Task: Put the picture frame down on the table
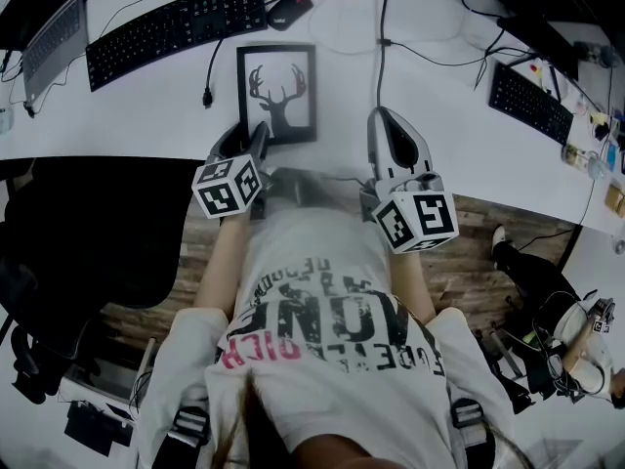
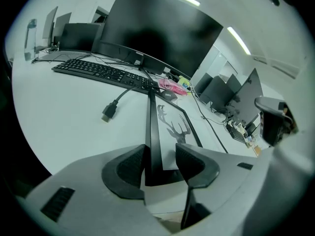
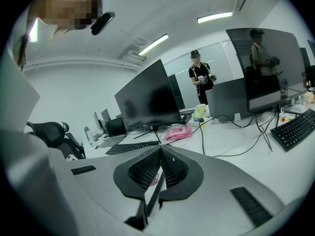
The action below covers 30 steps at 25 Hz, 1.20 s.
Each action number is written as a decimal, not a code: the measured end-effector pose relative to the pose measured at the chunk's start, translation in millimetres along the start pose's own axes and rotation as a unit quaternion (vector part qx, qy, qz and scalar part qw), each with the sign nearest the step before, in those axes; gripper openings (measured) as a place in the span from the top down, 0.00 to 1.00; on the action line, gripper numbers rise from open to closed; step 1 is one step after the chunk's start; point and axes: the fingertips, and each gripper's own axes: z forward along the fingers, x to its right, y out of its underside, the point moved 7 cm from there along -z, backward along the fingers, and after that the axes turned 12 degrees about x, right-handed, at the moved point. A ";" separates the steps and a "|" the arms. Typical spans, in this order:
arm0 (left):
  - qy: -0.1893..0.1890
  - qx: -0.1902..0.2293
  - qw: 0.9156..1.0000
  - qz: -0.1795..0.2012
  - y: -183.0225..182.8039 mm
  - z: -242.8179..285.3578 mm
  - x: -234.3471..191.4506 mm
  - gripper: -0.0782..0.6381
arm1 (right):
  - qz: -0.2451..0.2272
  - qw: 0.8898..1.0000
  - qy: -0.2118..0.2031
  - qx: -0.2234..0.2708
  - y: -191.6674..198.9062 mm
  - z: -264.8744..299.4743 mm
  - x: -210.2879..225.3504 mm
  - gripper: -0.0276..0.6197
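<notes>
A black picture frame [image 1: 276,91] with a deer silhouette lies flat on the white table [image 1: 127,115], just in front of the keyboard. My left gripper [image 1: 256,137] is at the frame's near left corner. In the left gripper view the frame's [image 2: 174,129] black edge runs between the jaws of my left gripper [image 2: 160,149]. They stand open, with a clear gap between the right pad [image 2: 189,162] and the frame. My right gripper [image 1: 383,115] hovers over the table's near edge to the right of the frame. It is shut [image 3: 160,150], with nothing between the pads.
Behind the frame lie a black keyboard [image 1: 176,29], a mouse [image 1: 289,9] and a loose cable plug [image 1: 208,96]. Another cable [image 1: 381,42] runs down beside the frame. A second keyboard [image 1: 529,101] lies at right, a black chair [image 1: 88,223] stands at left. A person [image 3: 201,77] stands far off.
</notes>
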 end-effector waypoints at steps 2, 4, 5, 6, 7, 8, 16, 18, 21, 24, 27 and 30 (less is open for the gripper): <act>-0.002 -0.003 1.000 0.000 0.9 1.0 -0.4 0.63 | -0.001 1.000 0.000 0.000 -0.7 -0.3 0.1 0.96; -0.004 -0.005 1.000 0.001 1.5 2.0 -0.8 0.62 | -0.002 1.000 0.000 0.002 -1.8 -0.5 0.7 0.96; -0.005 -0.007 1.000 0.002 1.7 2.3 -1.1 0.62 | -0.002 1.000 0.000 0.002 -2.2 -0.6 0.9 0.96; -0.006 -0.008 1.000 0.003 2.0 2.6 -1.5 0.62 | -0.002 1.000 0.001 0.003 -2.5 -0.9 1.1 0.96; -0.007 -0.010 1.000 0.004 2.4 2.9 -1.8 0.62 | -0.002 1.000 0.001 0.003 -2.7 -1.3 1.2 0.96; -0.008 -0.012 1.000 0.006 2.6 3.2 -2.1 0.62 | -0.002 1.000 0.002 0.004 -3.0 -1.8 1.2 0.96; -0.013 -0.020 0.999 0.022 3.9 6.6 -3.5 0.61 | -0.001 1.000 0.007 0.005 -3.3 -3.8 1.5 0.96; -0.013 -0.021 0.999 0.025 3.7 6.7 -3.1 0.61 | 0.000 1.000 0.008 0.005 -3.7 -4.1 1.6 0.96; -0.016 -0.022 0.999 0.031 3.0 6.4 -2.3 0.61 | -0.001 1.000 0.009 0.007 -4.7 -4.9 0.8 0.96; -0.020 -0.031 0.998 0.053 2.8 7.0 -0.4 0.61 | -0.002 1.000 0.010 0.008 -5.7 -5.0 -0.2 0.96; -0.024 -0.042 0.994 0.093 4.2 8.1 2.8 0.61 | -0.002 1.000 0.010 0.009 -5.9 -5.3 -0.8 0.96; -0.027 -0.048 0.991 0.121 5.2 8.7 3.7 0.60 | -0.002 1.000 0.011 0.010 -5.3 -5.9 -1.4 0.96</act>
